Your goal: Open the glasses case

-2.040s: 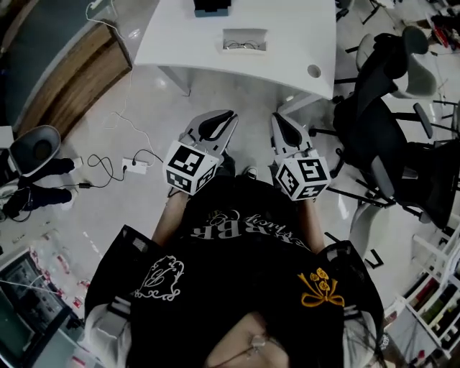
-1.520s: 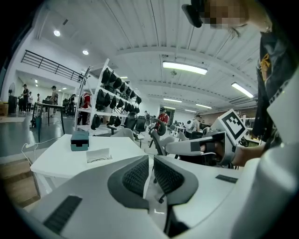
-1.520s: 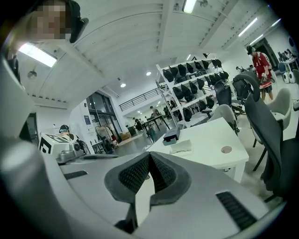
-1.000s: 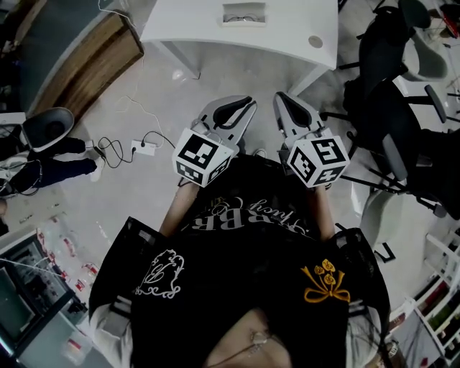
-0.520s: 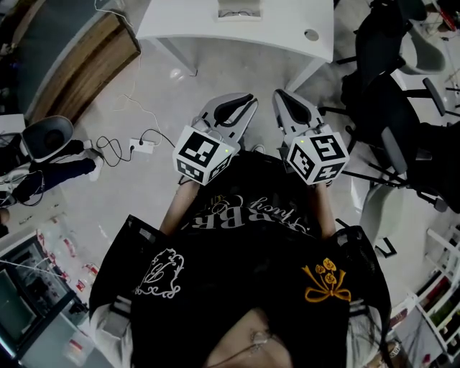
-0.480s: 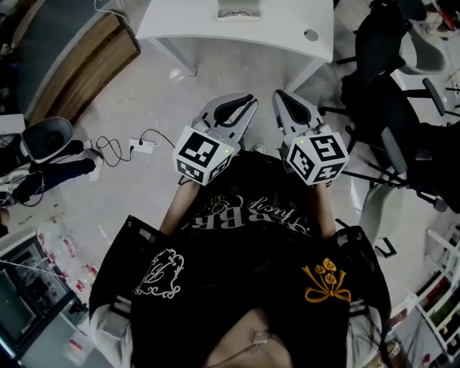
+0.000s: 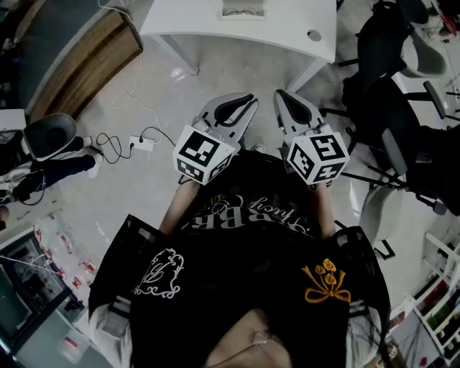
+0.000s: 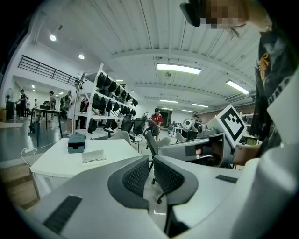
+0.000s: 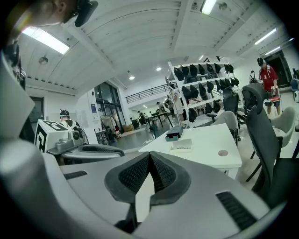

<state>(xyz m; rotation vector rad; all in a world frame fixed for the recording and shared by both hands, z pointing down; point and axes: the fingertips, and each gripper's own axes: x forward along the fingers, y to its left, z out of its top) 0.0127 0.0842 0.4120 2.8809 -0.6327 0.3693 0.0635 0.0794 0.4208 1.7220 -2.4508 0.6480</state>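
Count of items in view.

Tools: 2, the left tool (image 7: 244,102) and the right tool (image 7: 282,95).
Marker cubes: 2, one per tool, the left cube (image 7: 203,154) and the right cube (image 7: 318,157).
Desk (image 7: 287,25): 1, white.
On the desk: glasses case (image 7: 243,10), 1, pale; dark box (image 8: 75,143), 1; round grommet (image 7: 314,34), 1.
On the floor: power strip (image 7: 141,141), 1.
Chairs off the desk's right end: a dark chair (image 7: 381,50), a pale chair (image 7: 424,57). At least 3 in all; they overlap, so no firm count.
Shelf rack (image 8: 107,100): 1. Its dark hanging items are too small to count.
Distant people: 1 person in a red top (image 8: 157,117). The others are too small to count.
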